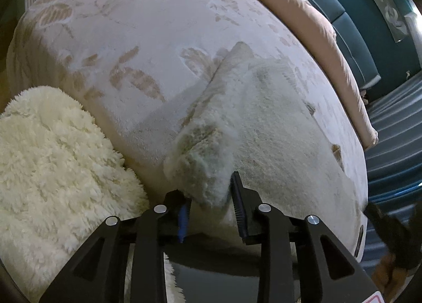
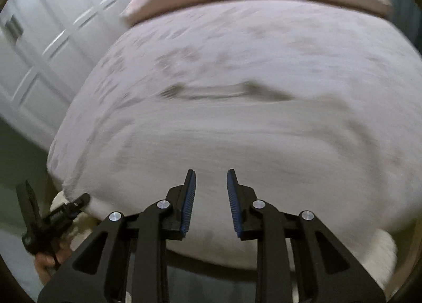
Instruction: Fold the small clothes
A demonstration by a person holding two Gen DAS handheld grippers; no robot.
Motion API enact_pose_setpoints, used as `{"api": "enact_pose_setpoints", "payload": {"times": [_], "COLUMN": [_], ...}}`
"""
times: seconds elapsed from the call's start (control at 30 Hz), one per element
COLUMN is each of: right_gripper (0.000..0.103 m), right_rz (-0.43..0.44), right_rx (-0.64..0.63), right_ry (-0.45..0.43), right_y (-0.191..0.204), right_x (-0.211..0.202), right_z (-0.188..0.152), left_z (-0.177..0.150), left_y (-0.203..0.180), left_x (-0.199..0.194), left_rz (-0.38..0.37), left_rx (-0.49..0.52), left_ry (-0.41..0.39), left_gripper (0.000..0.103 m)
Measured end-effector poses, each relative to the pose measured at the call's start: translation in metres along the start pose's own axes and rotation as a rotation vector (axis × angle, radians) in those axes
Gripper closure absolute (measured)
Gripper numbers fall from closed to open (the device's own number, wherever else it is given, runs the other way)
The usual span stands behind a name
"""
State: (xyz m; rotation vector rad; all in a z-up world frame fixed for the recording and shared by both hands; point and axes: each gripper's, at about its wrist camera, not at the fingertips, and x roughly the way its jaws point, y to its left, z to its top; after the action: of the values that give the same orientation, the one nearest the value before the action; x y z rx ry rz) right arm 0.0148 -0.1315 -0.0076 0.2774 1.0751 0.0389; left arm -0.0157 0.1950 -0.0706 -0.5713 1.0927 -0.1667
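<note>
Fleece garment (image 1: 237,118), small and cream, lies at centre frame on the bed (image 1: 132,39), its folded corner between the left tool's (image 1: 211,205) parted jaws, unpinched. At lower left sits a fluffy pile (image 1: 52,158). Right tool (image 2: 211,203) hangs released, empty.

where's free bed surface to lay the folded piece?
Free: the patterned blanket between the pink pillow and the fuzzy garment. Crowded: the near edge, with the garment at the left gripper and the cream fleece beside it.
</note>
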Motion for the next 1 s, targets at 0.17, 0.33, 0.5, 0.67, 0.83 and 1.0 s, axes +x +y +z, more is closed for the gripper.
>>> {"api": "enact_pose_setpoints", "payload": {"times": [0.17, 0.33, 0.5, 0.67, 0.83, 1.0], "right_gripper": [0.081, 0.079, 0.079, 0.082, 0.078, 0.077], "right_rz": [-0.068, -0.106, 0.01, -0.009, 0.067, 0.064], "right_rx": [-0.04, -0.06, 0.04, 0.099, 0.178, 0.242], "right_ry": [0.138, 0.137, 0.07, 0.106, 0.027, -0.058], "right_y": [0.029, 0.041, 0.028, 0.006, -0.017, -0.061], "right_x": [0.089, 0.093, 0.047, 0.055, 0.019, -0.027], "right_z": [0.018, 0.033, 0.023, -0.005, -0.019, -0.039], "left_z": [-0.003, 0.002, 0.012, 0.021, 0.02, -0.004], "left_y": [0.002, 0.003, 0.007, -0.014, -0.094, -0.198], "left_x": [-0.003, -0.005, 0.001, -0.007, -0.047, -0.058], "left_rz": [-0.02, -0.037, -0.121, -0.158, -0.211, -0.308], "left_rx": [0.001, -0.027, -0.112, -0.053, 0.178, 0.431], "left_ry": [-0.009, -0.042, -0.044, -0.058, -0.148, -0.153], "left_gripper": [0.071, 0.061, 0.058, 0.088, 0.09, 0.09]}}
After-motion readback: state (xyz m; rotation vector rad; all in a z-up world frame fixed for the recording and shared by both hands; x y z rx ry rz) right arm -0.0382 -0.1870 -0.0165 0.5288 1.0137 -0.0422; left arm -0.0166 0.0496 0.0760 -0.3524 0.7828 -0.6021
